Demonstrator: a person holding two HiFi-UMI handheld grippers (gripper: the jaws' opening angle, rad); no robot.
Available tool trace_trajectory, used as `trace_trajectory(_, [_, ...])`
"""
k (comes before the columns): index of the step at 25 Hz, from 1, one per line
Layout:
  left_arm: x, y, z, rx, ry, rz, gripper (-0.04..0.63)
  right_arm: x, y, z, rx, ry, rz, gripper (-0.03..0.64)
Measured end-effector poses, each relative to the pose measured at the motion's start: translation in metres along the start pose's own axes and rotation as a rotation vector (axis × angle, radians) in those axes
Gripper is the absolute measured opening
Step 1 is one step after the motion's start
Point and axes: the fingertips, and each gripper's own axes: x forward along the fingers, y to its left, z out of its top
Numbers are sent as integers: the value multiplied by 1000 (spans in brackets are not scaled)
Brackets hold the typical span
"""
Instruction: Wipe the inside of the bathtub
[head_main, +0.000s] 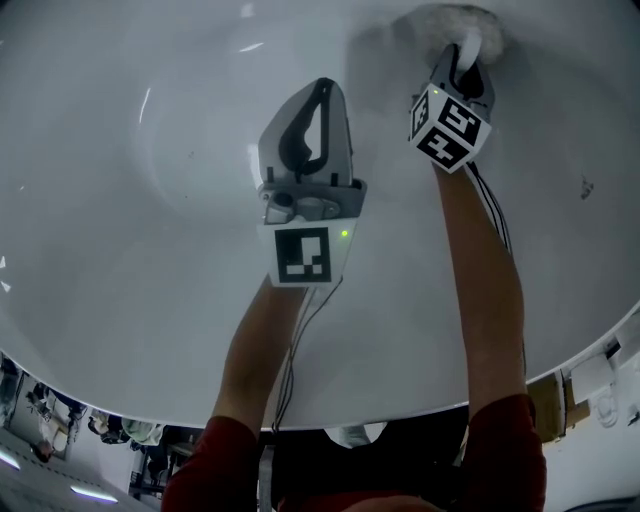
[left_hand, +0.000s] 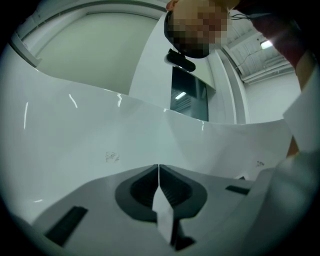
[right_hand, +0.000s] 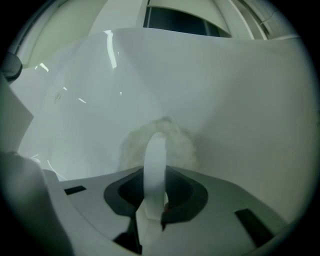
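Just ahead of the right hand-held gripper (right_hand: 155, 186), pressing the fluffy pad (right_hand: 176, 141) against the bathtub (head_main: 150, 250) wall, clenching its strap (right_hand: 155, 157); holding the left hand-held gripper (head_main: 322, 92) alongside, clenched empty. Seemingly mid-wipe; next needing a steady sweep.

Tool (right_hand: 152, 200) gripping white loop (right_hand: 155, 157), fluffy pad (right_hand: 179, 145) against tub (right_hand: 240, 90)

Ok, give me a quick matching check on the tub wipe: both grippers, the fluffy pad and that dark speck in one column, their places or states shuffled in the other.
1 left gripper
2 right gripper
3 fluffy pad
4 dark speck

A against the bathtub wall, top of head view
B fingers together, empty
C shut on the pad's strap
D on the wall, far right of head view

Pairs: 1-B, 2-C, 3-A, 4-D
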Motion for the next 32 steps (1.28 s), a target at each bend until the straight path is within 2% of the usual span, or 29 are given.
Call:
trace_trajectory(9, [-22, 55, 8, -19, -10, 41, 17, 0, 39, 3, 10, 24, -36, 91])
trace_trajectory(19, [-61, 144, 28, -29, -8, 93, 17, -18, 143, 18, -3, 46, 23, 91])
trace_trajectory(32, [-114, 227, 22, -42, 21, 163, 17, -37, 256, 15, -41, 53, 113, 91])
